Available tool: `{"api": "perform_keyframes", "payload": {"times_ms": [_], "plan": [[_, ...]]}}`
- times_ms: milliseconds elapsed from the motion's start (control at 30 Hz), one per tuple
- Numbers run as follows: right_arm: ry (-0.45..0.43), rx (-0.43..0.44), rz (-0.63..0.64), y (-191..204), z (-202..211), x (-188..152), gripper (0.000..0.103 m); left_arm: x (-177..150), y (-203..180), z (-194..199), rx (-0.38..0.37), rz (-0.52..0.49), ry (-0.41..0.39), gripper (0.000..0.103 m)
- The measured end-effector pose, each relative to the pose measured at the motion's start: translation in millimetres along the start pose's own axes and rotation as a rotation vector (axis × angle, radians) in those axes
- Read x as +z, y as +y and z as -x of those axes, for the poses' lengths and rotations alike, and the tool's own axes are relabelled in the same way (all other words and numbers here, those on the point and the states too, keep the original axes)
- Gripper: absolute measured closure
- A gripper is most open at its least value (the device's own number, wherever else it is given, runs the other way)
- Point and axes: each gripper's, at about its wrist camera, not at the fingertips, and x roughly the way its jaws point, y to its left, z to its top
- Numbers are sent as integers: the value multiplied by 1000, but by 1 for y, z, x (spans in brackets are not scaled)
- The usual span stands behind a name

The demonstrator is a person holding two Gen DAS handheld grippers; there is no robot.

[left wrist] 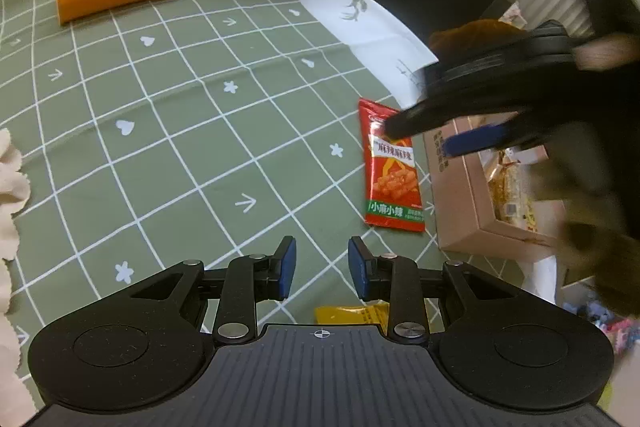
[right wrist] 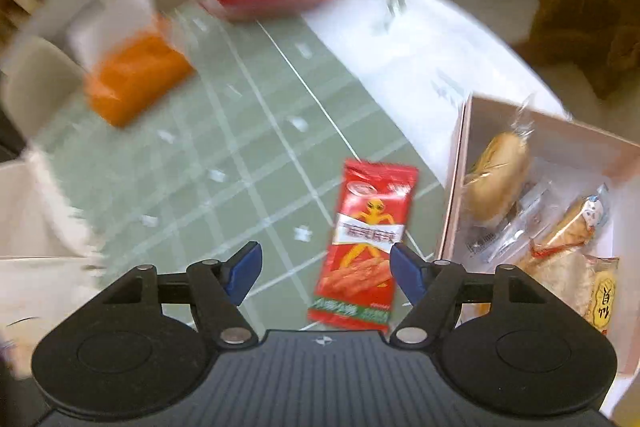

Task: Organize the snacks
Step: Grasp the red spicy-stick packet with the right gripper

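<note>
The flat red foil snack packet (right wrist: 362, 247) lay on the green grid tablecloth (left wrist: 180, 131), just beside the open pink cardboard box (right wrist: 454, 187) of wrapped snacks. The right gripper (right wrist: 326, 273) hung above it, fingers apart, nothing between them; through the blur, seemingly off-centre, so closing might catch only a corner or nudge the box wall. The left gripper (left wrist: 322, 269), fingers narrowly apart and empty, had open cloth ahead.

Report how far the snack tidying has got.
Done: several wrapped snacks already lie in the pink box. In hand: nothing; the right gripper hangs open over the red packet. Left: that packet and the yellow packet below the left gripper.
</note>
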Motion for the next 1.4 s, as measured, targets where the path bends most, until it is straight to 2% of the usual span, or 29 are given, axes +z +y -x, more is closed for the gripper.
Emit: {"api": "perform_keyframes", "payload": {"times_ms": [67, 133, 200, 267, 433, 600, 700, 767, 833, 900, 967, 1033, 1100, 1167, 1333, 1400], "plan": [[64, -37, -21, 4, -26, 8, 40, 0, 6, -2, -14, 19, -4, 70], [81, -86, -10, 10, -40, 11, 40, -1, 12, -4, -24, 38, -3, 70], [70, -130, 28, 20, -44, 11, 40, -2, 18, -7, -27, 51, 2, 70], [85, -124, 40, 25, -48, 10, 40, -4, 23, -9, -24, 64, 7, 70], [56, -157, 65, 29, -48, 9, 40, -7, 30, -13, -13, 79, 12, 70], [28, -193, 147, 45, -50, -1, 41, -9, 34, -13, -6, 93, 17, 70], [30, -146, 167, 54, -47, -7, 40, -10, 35, -12, -6, 97, 19, 70], [53, -52, 192, 58, -42, -8, 41, -10, 36, -12, -7, 103, 19, 70], [69, 15, 162, 54, -35, -5, 43, -10, 38, -11, -6, 110, 16, 70], [45, 42, 51, 39, -24, 1, 40, -10, 41, -9, -7, 127, 9, 70], [65, 92, -95, 22, -21, 5, 24, -11, 45, -7, -8, 148, -1, 70], [98, 115, -229, 11, -30, 4, 24, -11, 47, -7, -7, 161, -7, 70], [101, 86, -302, 8, -39, 3, 24, -13, 47, -5, -8, 161, -10, 70], [70, -8, -305, 15, -44, 2, 23, -14, 46, -3, -5, 156, -16, 70], [25, -148, -222, 39, -57, 4, 22, -19, 45, -2, -3, 173, -26, 70], [4, -178, -177, 47, -55, 0, 28, -21, 44, -1, 2, 182, -26, 70]]}}
